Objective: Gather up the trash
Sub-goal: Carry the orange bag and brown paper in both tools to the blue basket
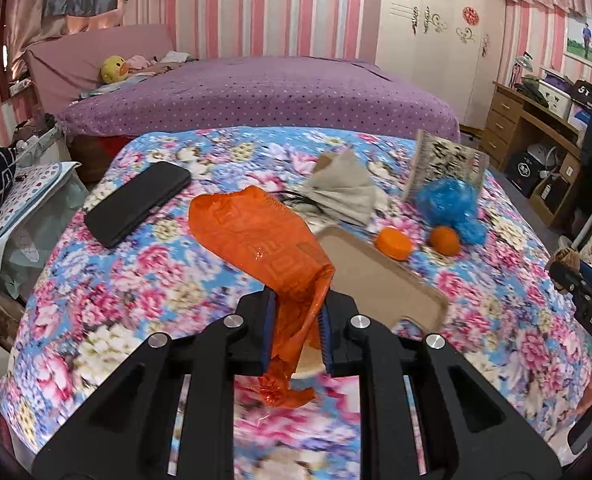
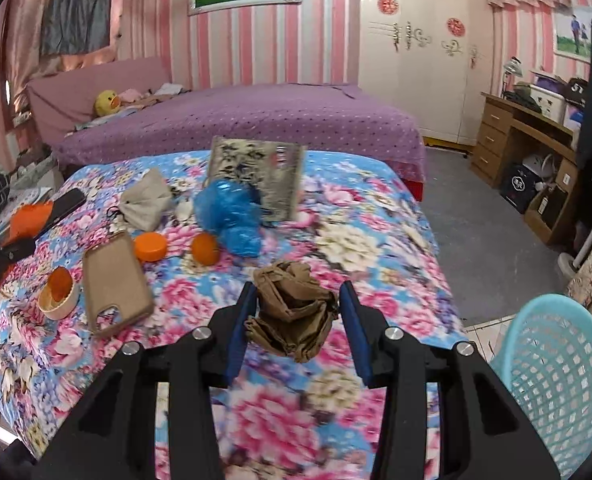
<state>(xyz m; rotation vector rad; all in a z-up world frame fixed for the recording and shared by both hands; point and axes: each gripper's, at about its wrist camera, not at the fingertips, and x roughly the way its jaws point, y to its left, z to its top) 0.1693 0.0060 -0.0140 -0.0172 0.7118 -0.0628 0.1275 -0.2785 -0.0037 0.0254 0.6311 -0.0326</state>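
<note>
Fingers first: our left gripper (image 1: pixel 298 312) has its fingers (image 1: pixel 269 320) pinched nearly together on one orange plastic wrapper (image 1: pixel 259 240), lifted above the flowered bed (image 2: pixel 356 240). Our right gripper's (image 2: pixel 296 316) fingers (image 2: pixel 354 320) stand partly apart, clamping one crumpled brown paper wad (image 2: pixel 296 308). We count one teal mesh basket (image 2: pixel 556 380) beside the bed, one black phone (image 1: pixel 137 202), one tan phone case (image 2: pixel 113 280), one blue plastic bag (image 2: pixel 231 212), one grey crumpled paper (image 2: pixel 145 200), two orange lids (image 2: pixel 150 247) and one small cup (image 2: pixel 57 298).
</note>
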